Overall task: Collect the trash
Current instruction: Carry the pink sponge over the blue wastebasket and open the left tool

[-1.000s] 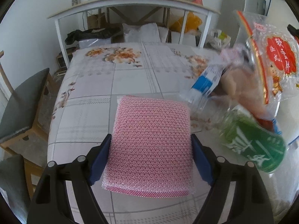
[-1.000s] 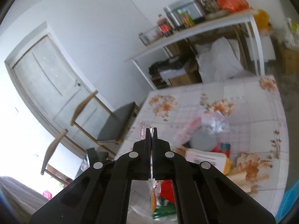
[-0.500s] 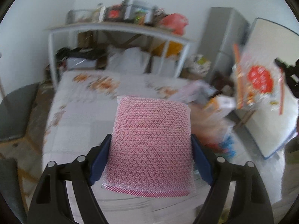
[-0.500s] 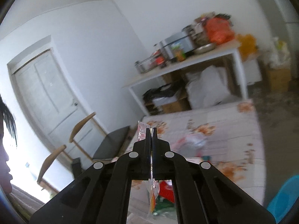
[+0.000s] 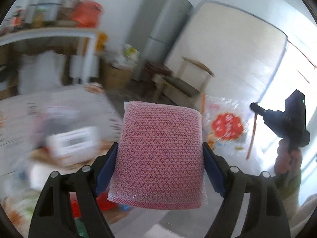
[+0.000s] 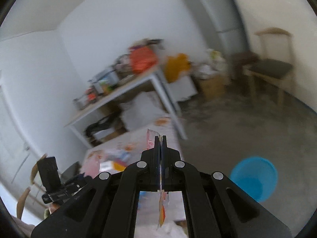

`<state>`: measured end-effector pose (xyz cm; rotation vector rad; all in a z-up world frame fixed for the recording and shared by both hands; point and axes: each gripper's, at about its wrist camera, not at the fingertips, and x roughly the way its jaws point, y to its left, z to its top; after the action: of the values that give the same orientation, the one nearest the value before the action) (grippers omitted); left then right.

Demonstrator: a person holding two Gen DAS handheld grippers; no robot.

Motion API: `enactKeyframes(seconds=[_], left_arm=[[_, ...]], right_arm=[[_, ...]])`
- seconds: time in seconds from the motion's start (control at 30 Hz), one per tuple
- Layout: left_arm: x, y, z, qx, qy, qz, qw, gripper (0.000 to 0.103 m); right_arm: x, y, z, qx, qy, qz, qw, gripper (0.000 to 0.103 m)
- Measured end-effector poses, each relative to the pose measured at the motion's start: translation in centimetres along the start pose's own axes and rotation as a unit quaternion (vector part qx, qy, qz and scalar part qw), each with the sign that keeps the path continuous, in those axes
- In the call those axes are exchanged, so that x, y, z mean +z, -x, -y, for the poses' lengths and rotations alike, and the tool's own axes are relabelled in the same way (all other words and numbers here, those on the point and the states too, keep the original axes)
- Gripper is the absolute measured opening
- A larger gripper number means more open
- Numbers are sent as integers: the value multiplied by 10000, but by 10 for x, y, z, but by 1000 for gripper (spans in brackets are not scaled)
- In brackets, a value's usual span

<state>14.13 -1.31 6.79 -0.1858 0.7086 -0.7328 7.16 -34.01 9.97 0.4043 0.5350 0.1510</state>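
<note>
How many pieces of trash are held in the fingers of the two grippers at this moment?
2. A pink mesh sponge sits clamped in the left gripper. A clear snack bag with red print hangs pinched in the shut right gripper. More trash lies blurred on the table.

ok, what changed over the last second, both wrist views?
Both tools swung away from the floral table toward the fridge side; a blue basin came into view. Grips unchanged: left tool clamps the pink sponge, right tool pinches the snack wrapper.
</note>
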Motion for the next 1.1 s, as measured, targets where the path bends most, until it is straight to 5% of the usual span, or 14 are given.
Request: enactKeyframes(seconds=[0.23,0.4,0.6,0.77,0.8,0.83,0.9,1.1], left_arm=[[41,-133,63,-418,-529,-1286,9894,79],[41,-235,102,-362,-843,-2349,9677,80],[28,-340,124,-103,-1109,-3096,9443,80],[26,-416,130,77,-1204,-3211,9393,85],[22,-419,134,83,-1237,-3205,9391,92],[21,-431,137,105,-1274,-3191,9391,96],[21,-444,138,71,-1177,-3113,9430,97],[17,-447,135,-74,-830,-3167,9449,97]], right_arm=[[-29,-29,73,-918,-647,-248,9934,0],[-44,-65,128,-1264,-1204,-603,9828,0],[-54,-103,195,-1705,-1771,-816,9659,0],[-60,-125,239,-1980,-2065,-842,9545,5],[-64,-133,249,-2048,-2152,-924,9504,8],[-67,-138,256,-2066,-2208,-995,9480,16],[-75,-146,271,-2235,-2306,-1119,9404,52],[-91,-125,278,-2385,-2534,-1010,9320,52]])
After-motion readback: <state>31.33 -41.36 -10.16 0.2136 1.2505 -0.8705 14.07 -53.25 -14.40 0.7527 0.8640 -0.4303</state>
